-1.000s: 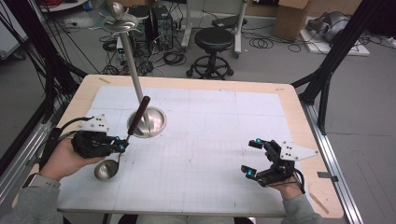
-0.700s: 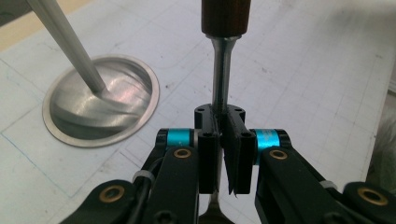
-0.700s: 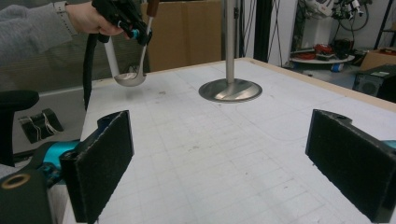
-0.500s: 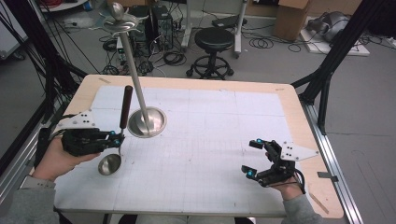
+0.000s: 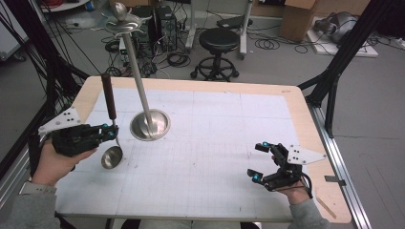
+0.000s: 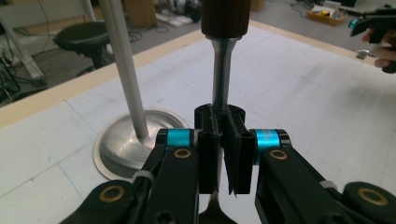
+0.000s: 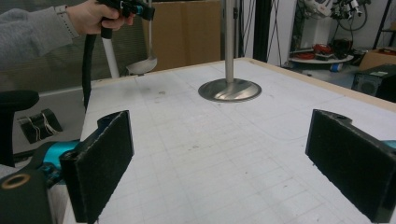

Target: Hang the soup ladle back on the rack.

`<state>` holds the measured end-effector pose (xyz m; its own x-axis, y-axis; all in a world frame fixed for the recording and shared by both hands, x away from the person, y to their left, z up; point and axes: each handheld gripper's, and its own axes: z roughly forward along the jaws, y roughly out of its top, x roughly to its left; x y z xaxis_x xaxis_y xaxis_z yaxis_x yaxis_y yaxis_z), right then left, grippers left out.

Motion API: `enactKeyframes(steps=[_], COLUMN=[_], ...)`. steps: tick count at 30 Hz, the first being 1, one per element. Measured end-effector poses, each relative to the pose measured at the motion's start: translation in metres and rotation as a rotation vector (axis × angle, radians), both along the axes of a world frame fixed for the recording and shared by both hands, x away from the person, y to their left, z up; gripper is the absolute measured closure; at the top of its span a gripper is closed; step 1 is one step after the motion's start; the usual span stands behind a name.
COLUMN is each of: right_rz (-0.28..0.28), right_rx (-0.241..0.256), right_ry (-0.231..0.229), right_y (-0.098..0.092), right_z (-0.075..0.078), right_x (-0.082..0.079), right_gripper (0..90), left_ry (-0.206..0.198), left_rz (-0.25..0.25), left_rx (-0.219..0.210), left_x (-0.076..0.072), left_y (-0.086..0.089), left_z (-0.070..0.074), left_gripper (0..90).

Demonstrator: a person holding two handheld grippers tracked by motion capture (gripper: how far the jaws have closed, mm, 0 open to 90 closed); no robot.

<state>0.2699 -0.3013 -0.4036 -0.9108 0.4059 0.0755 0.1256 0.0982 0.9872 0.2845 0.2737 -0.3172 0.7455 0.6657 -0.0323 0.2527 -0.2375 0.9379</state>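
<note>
Ladle point(image 5: 111, 133) held upright in the left gripper point(image 5: 111, 133), bowl down, dark wooden grip rising above the jaws. Jaws closed tight on the bare metal shaft just under the wooden grip; the left gripper view shows the pads point(image 6: 208, 154) pinching the shaft with no visible gap. The bowl hangs below the gripper, apparently just clear of the table point(image 5: 215, 143), though contact cannot be ruled out from the high view.

Judgement: gripping the thin shaft rather than the thick handle gives the narrow jaws a firm hold and leaves the handle end free. That end would be the part to present to the stand point(image 5: 149, 125), whose pole rises just ahead and to one side of the gripper from a round steel base, with a disc and knob at its top. Upright carry likely chosen so the ladle can be lifted toward that top for hanging; whether the handle has a hook or hole cannot be made out.

Right gripper point(image 5: 261, 161) rests low at the near edge of the table, well apart from the ladle. Jaws spread wide, nothing between them; likely parked to keep clear.
</note>
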Motion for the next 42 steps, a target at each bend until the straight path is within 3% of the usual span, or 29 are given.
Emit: enactKeyframes(steps=[3, 8, 13, 24, 36, 42], right_rz=[-0.002, -0.001, -0.001, -0.002, 0.001, 0.001], right_rx=[-0.002, -0.001, 0.000, 0.002, -0.003, -0.002], right_ry=[0.003, 0.003, -0.004, -0.002, 0.001, -0.005], right_y=[0.000, 0.000, 0.000, 0.000, 0.000, -0.001], right_z=[0.000, 0.000, 0.000, 0.000, 0.000, 0.000], right_x=[0.000, 0.000, 0.000, 0.000, 0.001, 0.000], right_gripper=[6.7, 6.7, 6.7, 6.7, 6.7, 6.7], left_ry=[-0.025, -0.044, -0.035, -0.032, -0.011, -0.002], left_rz=[0.034, 0.056, 0.061, 0.084, 0.074, 0.071], left_rx=[-0.050, -0.065, -0.074, -0.065, -0.030, -0.036], left_x=[0.000, 0.001, 0.006, 0.014, 0.029, 0.037], left_y=[0.005, 0.006, 0.009, 0.016, 0.015, 0.014], left_z=[-0.001, 0.000, 0.002, 0.019, 0.025, 0.028], left_gripper=[84.2, 84.2, 84.1, 84.1, 84.1, 84.1])
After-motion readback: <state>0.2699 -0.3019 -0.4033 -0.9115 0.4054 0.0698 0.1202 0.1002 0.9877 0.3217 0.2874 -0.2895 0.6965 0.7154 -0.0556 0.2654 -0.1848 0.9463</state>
